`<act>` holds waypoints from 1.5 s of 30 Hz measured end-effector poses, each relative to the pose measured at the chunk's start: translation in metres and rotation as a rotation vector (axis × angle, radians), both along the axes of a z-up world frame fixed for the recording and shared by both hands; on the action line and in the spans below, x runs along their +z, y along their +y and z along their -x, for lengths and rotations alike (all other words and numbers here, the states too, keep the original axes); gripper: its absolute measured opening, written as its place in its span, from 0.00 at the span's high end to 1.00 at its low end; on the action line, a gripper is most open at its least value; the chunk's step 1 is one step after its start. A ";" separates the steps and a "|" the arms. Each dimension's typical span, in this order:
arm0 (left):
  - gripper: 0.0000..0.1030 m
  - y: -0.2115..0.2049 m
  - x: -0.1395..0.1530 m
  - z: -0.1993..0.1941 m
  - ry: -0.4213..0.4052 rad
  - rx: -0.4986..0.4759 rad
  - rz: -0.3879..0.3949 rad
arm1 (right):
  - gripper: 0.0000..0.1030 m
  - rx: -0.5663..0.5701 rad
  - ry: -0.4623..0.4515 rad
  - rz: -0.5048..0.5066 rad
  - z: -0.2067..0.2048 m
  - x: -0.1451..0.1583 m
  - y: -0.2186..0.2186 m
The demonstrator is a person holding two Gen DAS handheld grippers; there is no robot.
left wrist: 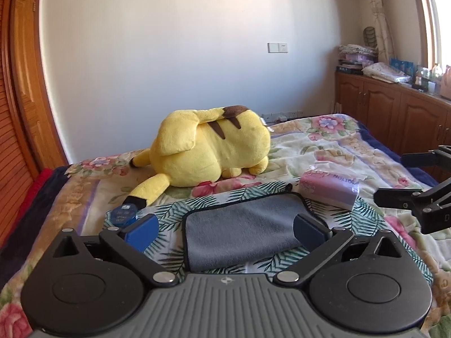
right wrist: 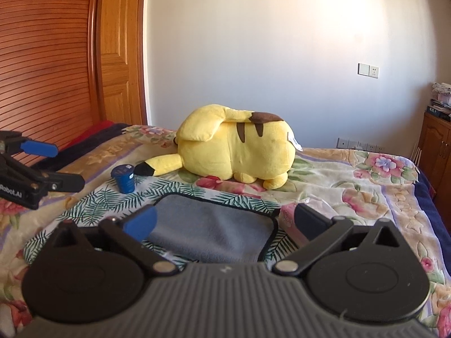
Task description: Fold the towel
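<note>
On a flower-patterned bed (left wrist: 332,152), a small blue cup (right wrist: 124,178) stands at the left, just beside the ear tip of a yellow plush toy (right wrist: 234,149) lying on its side. The left gripper (left wrist: 225,229) hovers with jaws spread wide, empty, over a grey towel (left wrist: 239,225) lying flat on a leaf-print cloth (left wrist: 166,211). The right gripper (right wrist: 225,224) is likewise released above the towel's near edge. A pink packet (left wrist: 329,188) lies just right of the towel.
</note>
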State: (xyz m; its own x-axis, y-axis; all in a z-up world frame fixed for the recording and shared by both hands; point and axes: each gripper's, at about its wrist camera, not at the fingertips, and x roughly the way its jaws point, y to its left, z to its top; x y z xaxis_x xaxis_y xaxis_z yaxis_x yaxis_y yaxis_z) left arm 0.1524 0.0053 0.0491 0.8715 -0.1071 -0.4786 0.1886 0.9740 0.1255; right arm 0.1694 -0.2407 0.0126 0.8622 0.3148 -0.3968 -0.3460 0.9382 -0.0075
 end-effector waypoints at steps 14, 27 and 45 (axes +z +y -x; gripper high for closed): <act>0.16 -0.003 -0.003 0.048 -0.002 0.048 0.069 | 0.00 -0.029 0.014 -0.034 0.043 -0.004 -0.006; 0.16 -0.006 -0.015 0.093 -0.007 0.046 0.055 | 0.00 -0.038 0.007 -0.049 0.073 -0.006 -0.006; 0.16 -0.007 -0.047 0.132 -0.004 0.083 0.067 | 0.00 -0.077 0.046 -0.082 0.105 -0.031 -0.003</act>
State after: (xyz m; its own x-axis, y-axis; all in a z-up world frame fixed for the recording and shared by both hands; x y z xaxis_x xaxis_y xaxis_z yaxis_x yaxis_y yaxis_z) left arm 0.0208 -0.0014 0.0024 0.8806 -0.0660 -0.4693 0.1065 0.9925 0.0603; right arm 0.0644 -0.2433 -0.0185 0.8667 0.2816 -0.4118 -0.2714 0.9588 0.0844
